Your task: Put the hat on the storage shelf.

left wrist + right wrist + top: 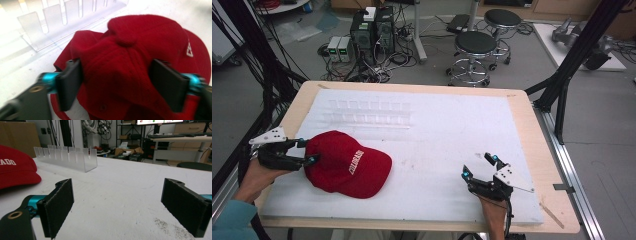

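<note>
In the high view, the right gripper (pixel 479 166) sits low and right of centre, jaws spread wide with nothing between them, resting over bare white sheet. Plenty of open sheet lies around it toward the middle and top of the frame, and the table (pixel 542 150) edge runs just to its right.

At the lower left the left gripper (pixel 308 151) comes in from the frame's left side and pinches the back of the red cap (pixel 347 167). In the left gripper view both pads press into bunched crown fabric, one on each side. The cap lies on the white sheet (pixel 447 130), brim pointing toward the frame's centre, near the sheet's left border.

Farther up, above the cap, a clear slotted rack (pixel 369 112) stands on the sheet, apart from the cap. Beyond the table's far edge stand two stools (pixel 474 47).
</note>
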A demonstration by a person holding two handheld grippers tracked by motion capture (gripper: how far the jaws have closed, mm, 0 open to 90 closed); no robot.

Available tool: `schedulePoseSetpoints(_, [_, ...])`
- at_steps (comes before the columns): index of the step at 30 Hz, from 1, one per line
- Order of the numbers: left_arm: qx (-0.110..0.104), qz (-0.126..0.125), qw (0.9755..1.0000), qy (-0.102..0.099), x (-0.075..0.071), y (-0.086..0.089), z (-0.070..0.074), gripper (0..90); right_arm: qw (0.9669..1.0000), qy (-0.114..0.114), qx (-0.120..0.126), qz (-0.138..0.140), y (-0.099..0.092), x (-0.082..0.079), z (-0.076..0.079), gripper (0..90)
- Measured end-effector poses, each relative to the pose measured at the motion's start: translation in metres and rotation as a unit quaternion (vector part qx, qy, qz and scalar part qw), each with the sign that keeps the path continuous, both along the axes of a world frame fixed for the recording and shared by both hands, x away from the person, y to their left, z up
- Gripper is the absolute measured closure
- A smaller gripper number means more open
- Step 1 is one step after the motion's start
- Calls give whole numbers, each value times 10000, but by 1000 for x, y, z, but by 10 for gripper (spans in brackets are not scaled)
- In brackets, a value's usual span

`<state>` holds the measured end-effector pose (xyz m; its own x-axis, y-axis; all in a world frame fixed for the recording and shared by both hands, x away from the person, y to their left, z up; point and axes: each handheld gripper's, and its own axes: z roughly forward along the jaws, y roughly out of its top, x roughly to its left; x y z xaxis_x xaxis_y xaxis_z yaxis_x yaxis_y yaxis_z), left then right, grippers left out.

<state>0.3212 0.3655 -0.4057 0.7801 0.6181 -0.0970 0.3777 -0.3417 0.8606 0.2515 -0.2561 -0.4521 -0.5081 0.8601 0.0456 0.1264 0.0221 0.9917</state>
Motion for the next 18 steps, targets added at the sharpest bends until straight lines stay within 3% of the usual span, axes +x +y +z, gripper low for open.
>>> schedulePoseSetpoints(2, [-26,-45,10000,6,-1,-2,0,458,10000,-5,-2,-4,0,0,0,100])
schedulePoseSetpoints(8, [-67,-76,9998,143,-4,-5,-1,694,10000,-7,-8,-8,0,0,0,100])
schedulePoseSetpoints(18, [-254,-51,9993,275,-8,-9,4,829,10000,-12,-26,-2,0,0,0,100])
